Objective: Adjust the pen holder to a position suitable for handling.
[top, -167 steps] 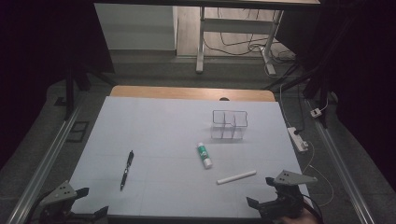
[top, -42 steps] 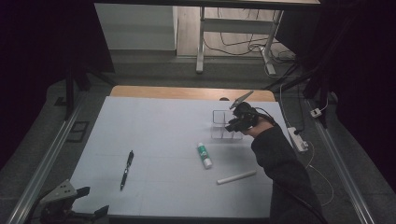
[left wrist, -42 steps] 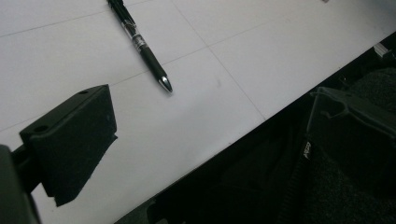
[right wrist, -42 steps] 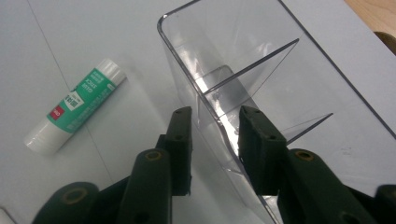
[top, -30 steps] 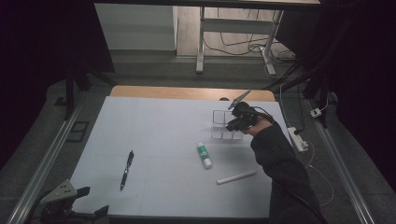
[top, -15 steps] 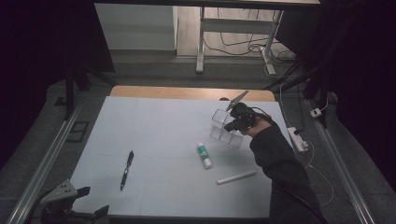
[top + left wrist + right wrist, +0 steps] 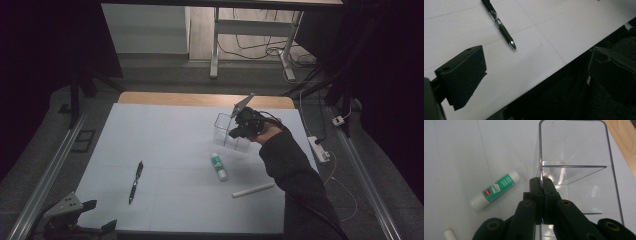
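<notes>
A clear plastic divided organizer box (image 7: pixel 223 129) stands at the back right of the white table sheet (image 7: pixel 165 130). My right gripper (image 7: pixel 235 133) is at its near side. In the right gripper view the gripper (image 7: pixel 540 181) is shut on the box's (image 7: pixel 576 170) thin side wall. A green and white glue stick (image 7: pixel 218 166) (image 7: pixel 495 190) lies just in front of the box. Farther forward lies a white stick (image 7: pixel 253 190) (image 7: pixel 449 234). A black pen (image 7: pixel 135 181) (image 7: pixel 499 23) lies at the front left. My left gripper (image 7: pixel 75 220) (image 7: pixel 536 75) rests open at the table's front left edge, holding nothing.
A wooden strip (image 7: pixel 200 99) runs along the table's far edge. A white power strip (image 7: pixel 320 149) with cables lies off the table's right side. Metal rails flank the table. The person's dark sleeve (image 7: pixel 295 185) crosses the front right of the sheet.
The right gripper went from the front right edge to the box and shut on its wall. Over the last second the box has turned and shifted slightly left. The left gripper stayed put.
</notes>
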Demonstrator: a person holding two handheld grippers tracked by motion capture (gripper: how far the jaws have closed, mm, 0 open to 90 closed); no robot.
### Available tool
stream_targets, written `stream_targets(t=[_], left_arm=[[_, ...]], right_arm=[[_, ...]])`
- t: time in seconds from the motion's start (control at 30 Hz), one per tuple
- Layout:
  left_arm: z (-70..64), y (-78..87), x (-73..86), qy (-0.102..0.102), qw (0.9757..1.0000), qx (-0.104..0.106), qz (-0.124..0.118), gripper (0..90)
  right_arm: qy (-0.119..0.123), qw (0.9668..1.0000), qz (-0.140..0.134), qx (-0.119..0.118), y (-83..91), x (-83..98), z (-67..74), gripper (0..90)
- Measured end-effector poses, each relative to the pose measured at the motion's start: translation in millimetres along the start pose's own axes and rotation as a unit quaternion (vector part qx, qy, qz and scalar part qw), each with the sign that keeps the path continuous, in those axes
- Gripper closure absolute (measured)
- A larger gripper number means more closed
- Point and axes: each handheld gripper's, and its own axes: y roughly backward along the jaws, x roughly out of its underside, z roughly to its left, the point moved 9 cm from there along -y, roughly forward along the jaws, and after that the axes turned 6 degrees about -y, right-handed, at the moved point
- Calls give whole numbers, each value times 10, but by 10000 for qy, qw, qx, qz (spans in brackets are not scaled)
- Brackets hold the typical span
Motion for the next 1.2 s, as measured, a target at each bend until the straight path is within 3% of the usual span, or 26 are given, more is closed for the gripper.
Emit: stream_targets(t=[0.13, 0.23, 0.3, 0.57, 1.2], left_arm=[[1, -1, -1, 1, 10000, 2, -1, 19], [1, 0, 0, -1, 10000, 2, -2, 19], [1, 1, 1, -10, 10000, 1, 0, 19], [-1, 3, 0, -13, 10000, 12, -11, 19], [3, 6, -1, -2, 10000, 26, -30, 19]], right_arm=[[148, 9998, -77, -85, -7, -164, 130, 889], [459, 9987, -141, -174, -41, -332, 265, 889], [521, 9982, -172, -243, -61, -403, 340, 889], [874, 9951, -122, -450, -191, -565, 580, 889], [996, 9916, -31, -829, -555, -780, 1076, 889]])
